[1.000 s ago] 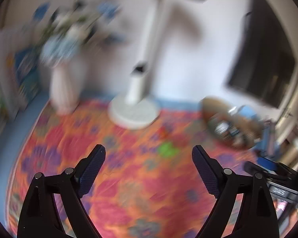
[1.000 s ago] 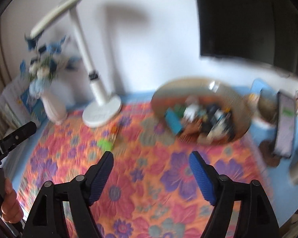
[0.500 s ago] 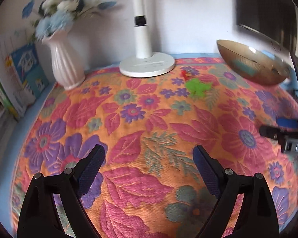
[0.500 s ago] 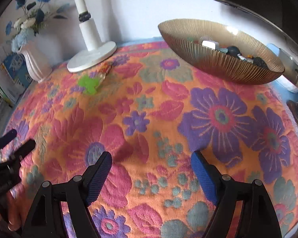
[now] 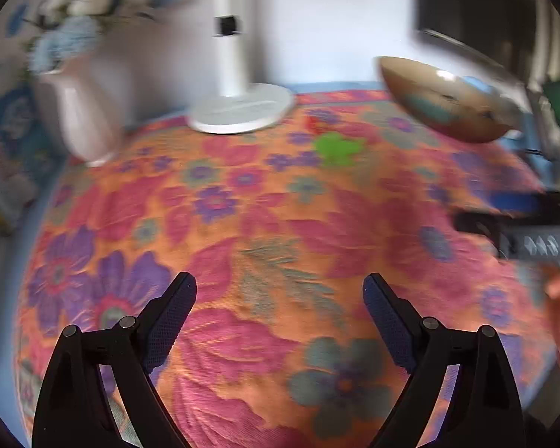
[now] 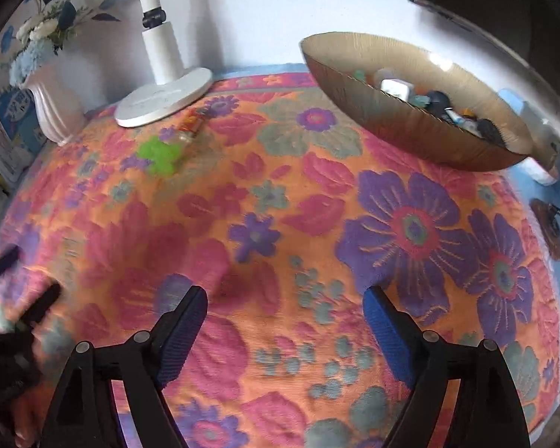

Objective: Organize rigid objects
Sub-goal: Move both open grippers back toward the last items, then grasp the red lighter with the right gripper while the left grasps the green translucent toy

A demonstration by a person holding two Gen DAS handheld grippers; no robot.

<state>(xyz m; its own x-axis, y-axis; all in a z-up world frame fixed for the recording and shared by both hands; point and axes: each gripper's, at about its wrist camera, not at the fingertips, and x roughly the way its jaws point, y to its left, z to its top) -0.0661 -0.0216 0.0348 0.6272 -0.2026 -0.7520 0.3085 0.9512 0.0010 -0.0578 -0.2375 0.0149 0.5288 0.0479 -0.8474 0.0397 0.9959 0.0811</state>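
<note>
Right wrist view: both jaws apart above floral cloth [image 6: 280,224], bowl [image 6: 410,127] far right.

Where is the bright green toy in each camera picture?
Left wrist view: the bright green flat toy lies upper middle on the floral cloth, right of the white round lamp base.
Right wrist view: the toy lies upper left, below the base.
Shared landmark: the lamp base.

Floral cloth [image 6: 280,224] over the tabletop.
On it stand a lamp base [image 6: 164,99], a white vase [image 6: 54,112] and a gold bowl [image 6: 410,119]; a green toy [image 6: 160,155] and small tube [image 6: 192,125] lie near the lamp.
</note>
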